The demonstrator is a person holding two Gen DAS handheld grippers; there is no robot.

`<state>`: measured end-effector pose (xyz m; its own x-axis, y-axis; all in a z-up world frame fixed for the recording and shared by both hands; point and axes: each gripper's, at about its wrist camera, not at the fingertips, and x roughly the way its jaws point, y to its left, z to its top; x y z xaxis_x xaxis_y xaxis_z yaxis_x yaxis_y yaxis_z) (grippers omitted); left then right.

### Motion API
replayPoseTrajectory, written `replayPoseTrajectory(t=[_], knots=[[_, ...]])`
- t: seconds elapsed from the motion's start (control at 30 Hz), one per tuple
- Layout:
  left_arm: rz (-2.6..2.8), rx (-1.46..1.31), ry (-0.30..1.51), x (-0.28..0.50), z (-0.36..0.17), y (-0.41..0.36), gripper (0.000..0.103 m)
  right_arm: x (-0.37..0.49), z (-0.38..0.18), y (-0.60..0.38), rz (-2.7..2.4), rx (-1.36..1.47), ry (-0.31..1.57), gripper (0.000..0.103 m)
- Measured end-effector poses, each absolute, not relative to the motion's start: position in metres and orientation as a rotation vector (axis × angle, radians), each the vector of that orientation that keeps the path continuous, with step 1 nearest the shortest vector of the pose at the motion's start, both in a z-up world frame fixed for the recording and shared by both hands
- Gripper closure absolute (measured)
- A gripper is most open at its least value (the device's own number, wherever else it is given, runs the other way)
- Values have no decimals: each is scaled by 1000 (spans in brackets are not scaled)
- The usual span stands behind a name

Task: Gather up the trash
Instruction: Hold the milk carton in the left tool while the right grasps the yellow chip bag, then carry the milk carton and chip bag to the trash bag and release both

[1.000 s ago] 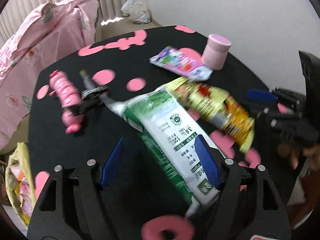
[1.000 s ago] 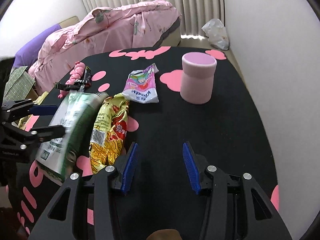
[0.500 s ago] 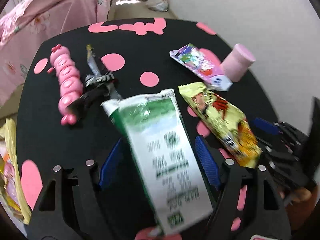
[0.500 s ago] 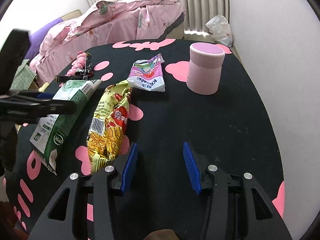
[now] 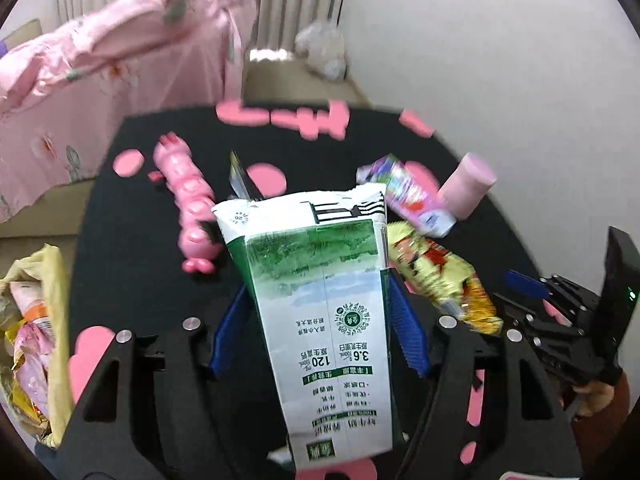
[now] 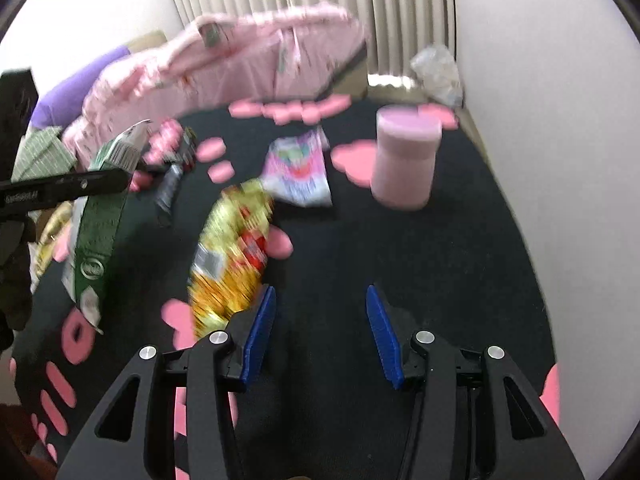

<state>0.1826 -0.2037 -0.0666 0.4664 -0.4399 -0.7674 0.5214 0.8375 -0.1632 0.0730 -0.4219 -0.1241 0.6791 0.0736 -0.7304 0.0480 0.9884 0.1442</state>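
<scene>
Green-and-white milk carton [image 5: 320, 300] lifted off black table [image 5: 132, 240], wedged between blue pads of left claw [image 5: 316, 328], jaws closing on it. Right claw [image 6: 320, 334] spread wide, empty, yellow snack bag [image 6: 232, 252] just beside its left pad.

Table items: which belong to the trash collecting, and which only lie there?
Trash:
- milk carton, between the closing left gripper pads
- yellow snack bag
- purple wrapper
- dark wrapper
- yellow trash bag

Lying about:
- pink caterpillar toy
- pink cylinder
- pink quilt
</scene>
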Motion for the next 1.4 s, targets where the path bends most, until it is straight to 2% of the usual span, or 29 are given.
replayPoseTrajectory(t=[0.13, 0.47, 0.57, 0.67, 1.13, 1.4], knots=[[-606, 47, 813, 167, -44, -177, 42, 70, -100, -416, 55, 147, 740, 58], [-573, 9, 731, 161, -17, -143, 44, 90, -121, -377, 132, 81, 849, 58], [-564, -3, 718, 161, -13, -134, 44, 95, -124, -370, 147, 45, 861, 70], [-558, -20, 697, 157, -7, -123, 44, 95, -117, -361, 166, -23, 850, 75], [-416, -98, 584, 145, 25, -35, 44, 97, -14, -318, 284, -46, 611, 77], [-195, -133, 502, 140, 41, 64, 44, 134, 38, -255, 430, -56, 511, 77]])
